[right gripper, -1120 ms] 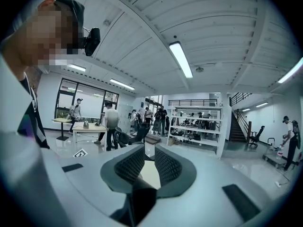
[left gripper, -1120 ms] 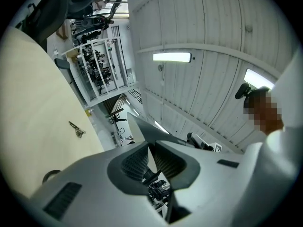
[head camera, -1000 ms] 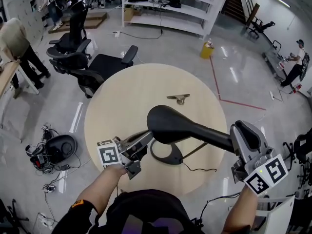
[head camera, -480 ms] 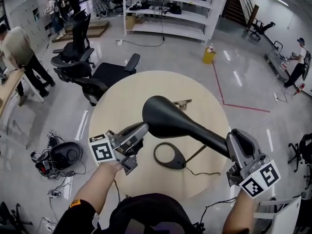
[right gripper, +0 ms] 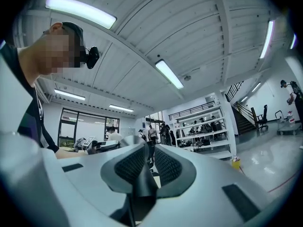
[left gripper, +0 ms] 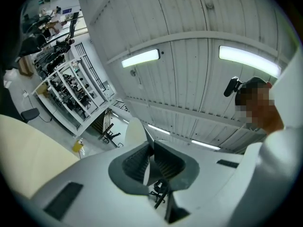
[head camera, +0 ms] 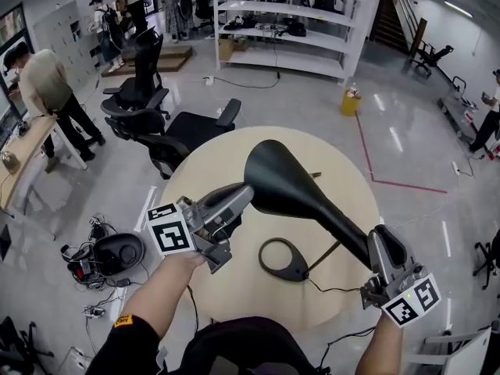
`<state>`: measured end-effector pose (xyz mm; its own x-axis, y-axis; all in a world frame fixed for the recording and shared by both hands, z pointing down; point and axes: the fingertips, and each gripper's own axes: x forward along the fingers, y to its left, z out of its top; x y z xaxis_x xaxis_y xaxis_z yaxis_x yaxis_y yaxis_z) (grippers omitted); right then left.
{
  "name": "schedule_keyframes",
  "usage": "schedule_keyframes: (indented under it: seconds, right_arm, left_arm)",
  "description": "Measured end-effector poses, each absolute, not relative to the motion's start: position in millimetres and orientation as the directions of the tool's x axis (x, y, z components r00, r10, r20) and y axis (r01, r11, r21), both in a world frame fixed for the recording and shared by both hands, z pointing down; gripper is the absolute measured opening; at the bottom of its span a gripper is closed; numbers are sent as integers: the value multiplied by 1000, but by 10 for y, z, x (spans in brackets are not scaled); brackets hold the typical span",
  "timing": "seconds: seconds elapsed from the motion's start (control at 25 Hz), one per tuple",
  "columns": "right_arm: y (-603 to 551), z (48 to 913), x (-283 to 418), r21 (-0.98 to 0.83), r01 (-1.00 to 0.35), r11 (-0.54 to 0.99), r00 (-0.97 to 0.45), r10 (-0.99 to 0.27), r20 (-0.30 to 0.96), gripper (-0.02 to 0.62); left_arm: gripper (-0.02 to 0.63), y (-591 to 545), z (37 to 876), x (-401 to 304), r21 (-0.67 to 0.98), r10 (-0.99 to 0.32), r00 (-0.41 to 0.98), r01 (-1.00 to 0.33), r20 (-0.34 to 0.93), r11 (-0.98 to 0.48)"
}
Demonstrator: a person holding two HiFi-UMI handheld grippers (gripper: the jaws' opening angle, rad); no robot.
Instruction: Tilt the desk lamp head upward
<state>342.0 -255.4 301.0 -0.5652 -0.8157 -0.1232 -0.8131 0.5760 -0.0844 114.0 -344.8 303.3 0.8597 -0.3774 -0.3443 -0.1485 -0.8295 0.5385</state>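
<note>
Gripping the lamp head [head camera: 283,182] by its left rim, the left gripper [head camera: 247,195] reaches up and right from lower centre, forearm angled, jaws clenched on the thin edge. At lower right, the right gripper [head camera: 377,244] clamps the lamp arm [head camera: 340,223]. The lamp base [head camera: 295,270] sits on the round table [head camera: 344,178].

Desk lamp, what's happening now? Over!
Right gripper shut on lamp arm. Left gripper shut, fingers at rim of lamp head. Base on table. Nothing in the way.
</note>
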Motion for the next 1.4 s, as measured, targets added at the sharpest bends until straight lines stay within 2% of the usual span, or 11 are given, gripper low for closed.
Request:
schedule_keyframes:
  seconds: [0.48, 0.92, 1.4]
  right_arm:
    - [-2568, 3158, 3516, -208, -757, 619, -557, -778, -291, 69]
    - [-2618, 3262, 3593, -316, -715, 624, -518, -776, -359, 69]
    - [-2724, 3387, 3644, -368, -738, 565, -435, -816, -380, 69]
  left_arm:
    - [75, -3373, 2468, 1321, 394, -324, 886, -181, -333, -901]
    - [74, -3273, 2172, 1499, 305, -280, 905, -180, -321, -935]
    - [66, -3188, 1887, 1662, 251, -203, 910, -115, -360, -961]
